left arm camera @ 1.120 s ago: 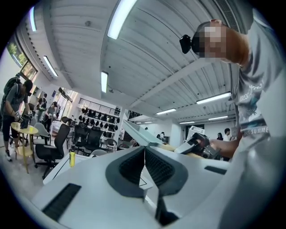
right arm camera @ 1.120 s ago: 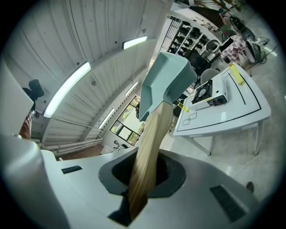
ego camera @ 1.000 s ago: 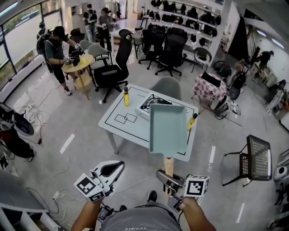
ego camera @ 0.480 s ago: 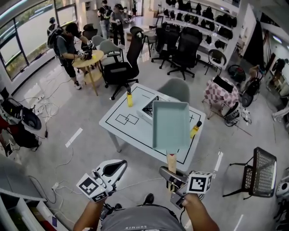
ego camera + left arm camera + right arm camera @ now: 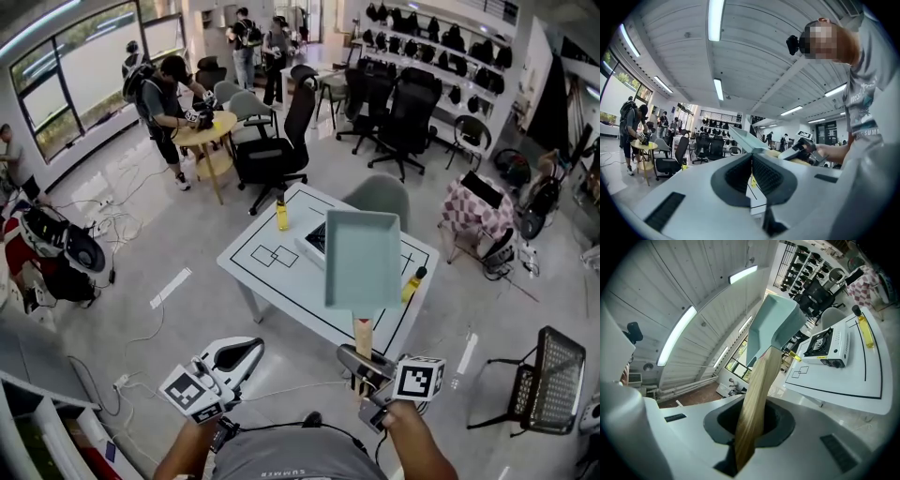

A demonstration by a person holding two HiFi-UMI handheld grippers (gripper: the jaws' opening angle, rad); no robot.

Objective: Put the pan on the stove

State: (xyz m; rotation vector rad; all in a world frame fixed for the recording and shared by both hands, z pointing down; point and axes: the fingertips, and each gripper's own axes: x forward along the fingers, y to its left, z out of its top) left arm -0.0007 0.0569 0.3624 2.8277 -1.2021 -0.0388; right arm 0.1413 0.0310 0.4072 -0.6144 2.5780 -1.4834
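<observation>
The right gripper [image 5: 362, 362] is held about level in front of the person's body, with the right hand [image 5: 405, 424] behind its marker cube. Its jaws are clamped on the wooden handle [image 5: 757, 394] of the pan [image 5: 363, 258]. The handle runs straight out from between the jaws, and the pale green rectangular pan sits at its far end, raised in the air and not resting on anything. Ahead of these jaws stands the white table [image 5: 267, 281]. The stove [image 5: 827, 347] sits on the table beyond the pan's far edge; from the head view the pan covers most of it. A yellow bottle [image 5: 281, 215] stands on the table to the left of the jaws' line and another [image 5: 412, 281] to the right.

The left gripper [image 5: 232, 353] is also held level, beside the right one and apart from it. Its jaws are closed together with nothing between them.
</observation>
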